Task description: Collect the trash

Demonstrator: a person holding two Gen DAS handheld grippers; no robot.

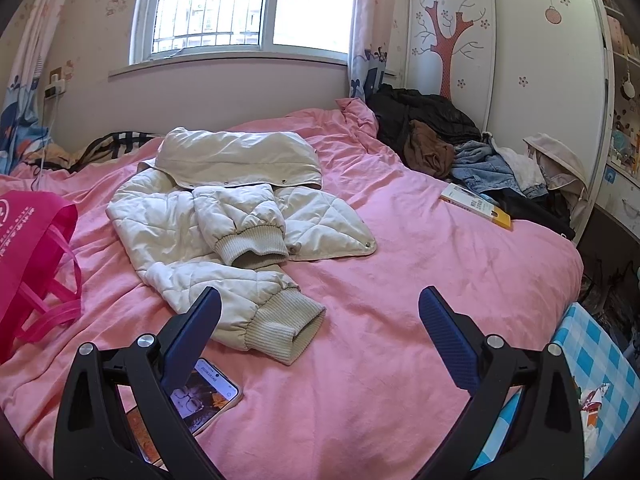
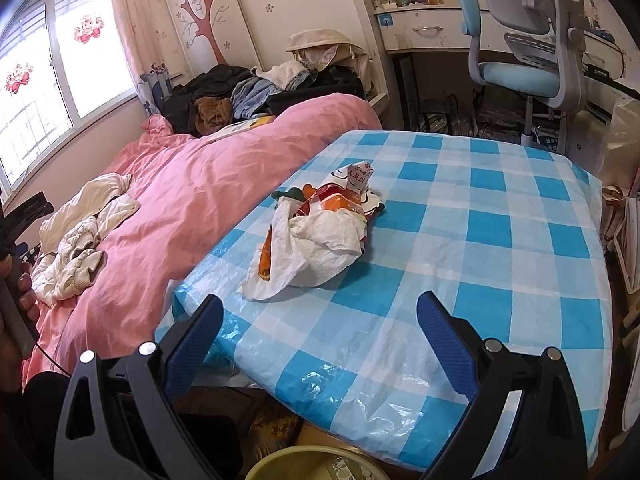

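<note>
crumpled paper and wrappers, the trash (image 2: 320,228), lie mid-worktop (image 2: 500,240); right gripper (image 2: 320,312) gapes short of them (left gripper (image 1: 320,304) likewise apart over bed (image 1: 400,260)). loose heap may scatter when pinched.

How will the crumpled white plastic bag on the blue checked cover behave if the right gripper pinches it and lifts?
The white plastic bag looks thin and creased, so it will probably sag, not hold its shape. It seems light; the colourful wrappers bunched against it may slip out. The checked cover looks glossy, so a push would likely slide the heap.
</note>
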